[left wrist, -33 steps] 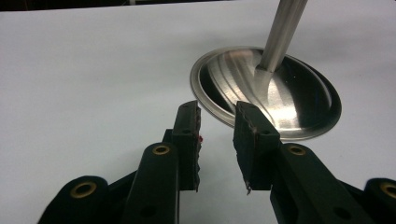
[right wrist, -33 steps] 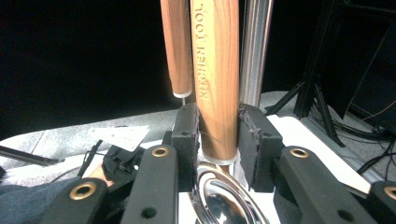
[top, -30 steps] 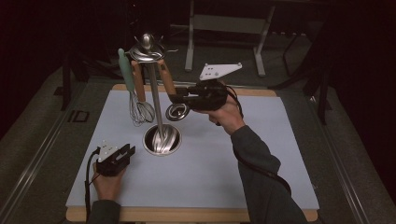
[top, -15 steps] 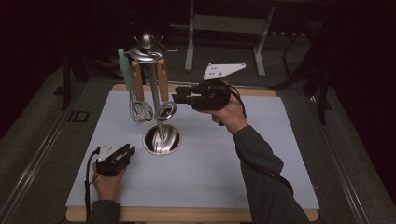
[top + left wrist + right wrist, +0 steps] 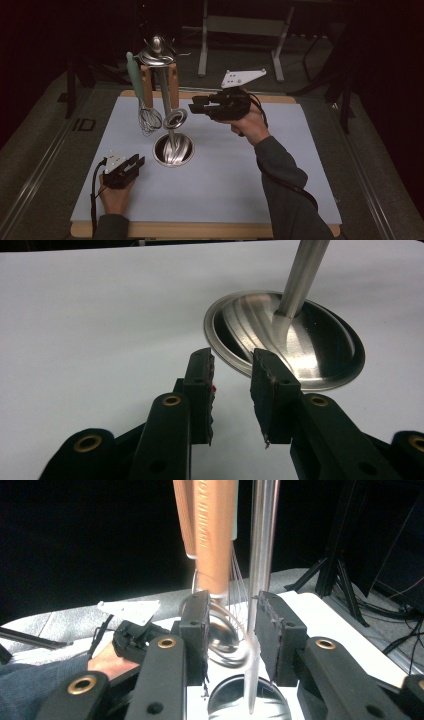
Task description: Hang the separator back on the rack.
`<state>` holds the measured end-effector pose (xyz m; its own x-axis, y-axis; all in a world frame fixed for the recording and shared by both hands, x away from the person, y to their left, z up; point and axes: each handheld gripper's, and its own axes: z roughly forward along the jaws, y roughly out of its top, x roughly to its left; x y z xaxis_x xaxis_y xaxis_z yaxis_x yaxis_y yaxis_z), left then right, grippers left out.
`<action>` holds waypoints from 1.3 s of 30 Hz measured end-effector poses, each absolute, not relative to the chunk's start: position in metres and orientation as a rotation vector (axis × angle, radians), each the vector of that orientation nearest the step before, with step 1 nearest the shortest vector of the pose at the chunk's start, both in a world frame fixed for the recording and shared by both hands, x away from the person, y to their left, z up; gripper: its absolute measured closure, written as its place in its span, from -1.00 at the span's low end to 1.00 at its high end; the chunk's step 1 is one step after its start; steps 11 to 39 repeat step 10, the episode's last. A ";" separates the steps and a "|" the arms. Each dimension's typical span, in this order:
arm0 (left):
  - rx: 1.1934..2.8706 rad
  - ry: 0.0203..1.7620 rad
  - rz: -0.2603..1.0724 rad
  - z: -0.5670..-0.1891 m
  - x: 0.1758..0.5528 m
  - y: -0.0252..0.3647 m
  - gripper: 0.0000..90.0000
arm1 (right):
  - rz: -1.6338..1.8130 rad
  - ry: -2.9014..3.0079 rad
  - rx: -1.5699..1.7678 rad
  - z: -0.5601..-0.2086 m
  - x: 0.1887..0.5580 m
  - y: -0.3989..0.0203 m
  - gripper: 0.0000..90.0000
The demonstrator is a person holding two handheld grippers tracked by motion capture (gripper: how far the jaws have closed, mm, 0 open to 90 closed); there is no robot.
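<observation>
Above white table (image 5: 280,165), right gripper (image 5: 192,107) fingers have been opening beside hanging strainer (image 5: 174,119)

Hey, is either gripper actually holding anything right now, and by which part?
Nothing is held. The left gripper rests open on the table; the right gripper is open, just released from the hanging ladle.

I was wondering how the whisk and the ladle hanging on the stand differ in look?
The whisk has a pale green handle and an open wire cage at its lower end; the ladle has a wooden handle and a shiny metal bowl. The whisk hangs on the stand's left side, the ladle nearer the right gripper. Both hang from the top ring.
</observation>
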<state>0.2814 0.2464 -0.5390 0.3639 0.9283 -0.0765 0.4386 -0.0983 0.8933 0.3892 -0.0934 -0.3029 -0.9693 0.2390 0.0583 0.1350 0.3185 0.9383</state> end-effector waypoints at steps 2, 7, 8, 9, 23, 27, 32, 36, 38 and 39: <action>1.704 1.223 0.665 -0.539 0.281 0.247 0.57 | 1.738 2.477 0.363 -0.304 0.390 -0.096 0.47; 1.701 1.224 0.665 -0.539 0.281 0.246 0.56 | 1.679 2.493 0.382 -0.310 0.389 -0.105 0.45; 1.701 1.224 0.665 -0.539 0.281 0.246 0.56 | 1.679 2.493 0.382 -0.310 0.389 -0.105 0.45; 1.702 1.228 0.663 -0.539 0.282 0.247 0.55 | 1.654 2.495 0.395 -0.313 0.389 -0.111 0.44; 1.702 1.228 0.663 -0.539 0.282 0.247 0.55 | 1.654 2.495 0.395 -0.313 0.389 -0.111 0.44; 1.702 1.228 0.663 -0.539 0.282 0.247 0.55 | 1.654 2.495 0.395 -0.313 0.389 -0.111 0.44; 1.702 1.228 0.663 -0.539 0.282 0.247 0.55 | 1.654 2.495 0.395 -0.313 0.389 -0.111 0.44; 1.702 1.228 0.663 -0.539 0.282 0.247 0.55 | 1.654 2.495 0.395 -0.313 0.389 -0.111 0.44; 1.702 1.228 0.663 -0.539 0.282 0.247 0.55 | 1.654 2.495 0.395 -0.313 0.389 -0.111 0.44; 1.702 1.228 0.663 -0.539 0.282 0.247 0.55 | 1.654 2.495 0.395 -0.313 0.389 -0.111 0.44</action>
